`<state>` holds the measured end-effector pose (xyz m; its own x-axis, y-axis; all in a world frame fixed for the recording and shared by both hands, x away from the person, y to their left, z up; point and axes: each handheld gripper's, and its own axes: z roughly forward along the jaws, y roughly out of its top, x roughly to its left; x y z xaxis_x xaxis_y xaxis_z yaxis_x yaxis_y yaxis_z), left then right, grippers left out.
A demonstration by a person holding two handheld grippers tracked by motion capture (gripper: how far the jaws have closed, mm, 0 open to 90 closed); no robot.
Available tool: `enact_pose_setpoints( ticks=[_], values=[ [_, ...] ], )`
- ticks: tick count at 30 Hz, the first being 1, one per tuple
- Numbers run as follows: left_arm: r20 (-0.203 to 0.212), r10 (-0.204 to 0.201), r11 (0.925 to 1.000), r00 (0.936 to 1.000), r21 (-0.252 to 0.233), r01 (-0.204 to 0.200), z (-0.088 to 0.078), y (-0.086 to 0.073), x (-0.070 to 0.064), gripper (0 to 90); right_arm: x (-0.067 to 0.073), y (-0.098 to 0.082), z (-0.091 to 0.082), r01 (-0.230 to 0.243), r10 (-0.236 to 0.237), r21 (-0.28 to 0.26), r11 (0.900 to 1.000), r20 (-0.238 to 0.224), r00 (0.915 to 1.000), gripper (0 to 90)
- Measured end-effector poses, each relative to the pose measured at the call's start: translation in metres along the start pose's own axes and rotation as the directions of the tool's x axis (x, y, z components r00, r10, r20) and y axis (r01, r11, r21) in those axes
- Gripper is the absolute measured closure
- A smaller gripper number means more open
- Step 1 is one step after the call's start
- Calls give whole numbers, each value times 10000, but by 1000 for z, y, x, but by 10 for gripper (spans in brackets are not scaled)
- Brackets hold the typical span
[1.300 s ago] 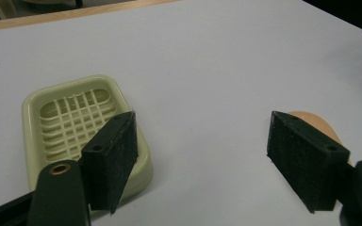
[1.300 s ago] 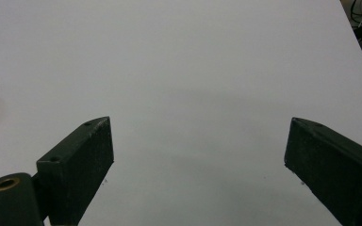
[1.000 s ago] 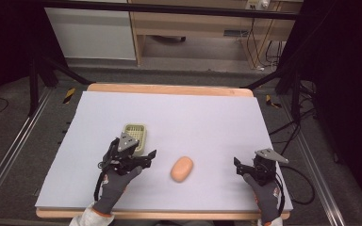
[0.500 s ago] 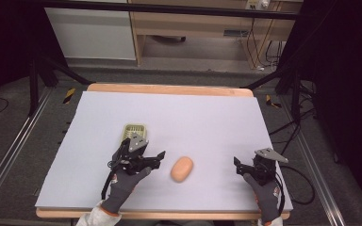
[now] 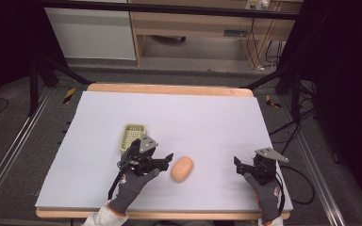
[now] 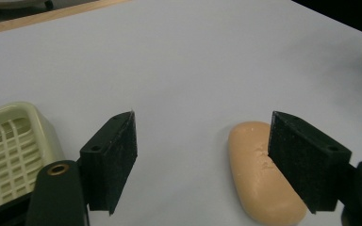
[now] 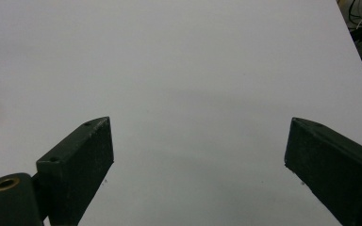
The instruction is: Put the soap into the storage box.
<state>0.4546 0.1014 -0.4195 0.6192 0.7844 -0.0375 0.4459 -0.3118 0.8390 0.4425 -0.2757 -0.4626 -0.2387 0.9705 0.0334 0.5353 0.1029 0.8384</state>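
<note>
A peach-coloured oval soap bar [image 5: 182, 169] lies on the white table near the front middle. A pale yellow slotted soap dish [image 5: 133, 136] sits to its left and a little farther back. My left gripper [image 5: 166, 161] is open just left of the bar, jaws pointing at it. In the left gripper view the bar [image 6: 254, 183] lies by the right jaw, partly behind it, and the dish [image 6: 9, 146] is at the left edge; the left gripper [image 6: 202, 155] holds nothing. My right gripper [image 5: 238, 165] stands open at the front right over bare table [image 7: 198, 70], empty [image 7: 198, 165].
The white sheet [image 5: 193, 117] covers a wood-edged table [image 5: 169, 88]. Black stand legs [image 5: 52, 70] and cables [image 5: 301, 183] flank the table on the floor. A wooden cabinet [image 5: 207, 28] stands behind it.
My left gripper has moved right, away from the soap dish and up to the soap bar. The right gripper has stayed put.
</note>
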Motion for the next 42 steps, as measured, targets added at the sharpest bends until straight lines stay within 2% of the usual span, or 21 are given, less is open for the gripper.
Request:
enact_pose_setpoints(
  ticks=[18,42],
  values=[
    [285,449,9976,9986,518,-463,23,-1,-23,231,0,0,0,6,-6,36,10000,-23,10000,87],
    [391,688,9916,9969,1071,-726,44,-8,-40,224,1,-1,1,44,-44,105,9999,-33,10000,89]
  ],
)
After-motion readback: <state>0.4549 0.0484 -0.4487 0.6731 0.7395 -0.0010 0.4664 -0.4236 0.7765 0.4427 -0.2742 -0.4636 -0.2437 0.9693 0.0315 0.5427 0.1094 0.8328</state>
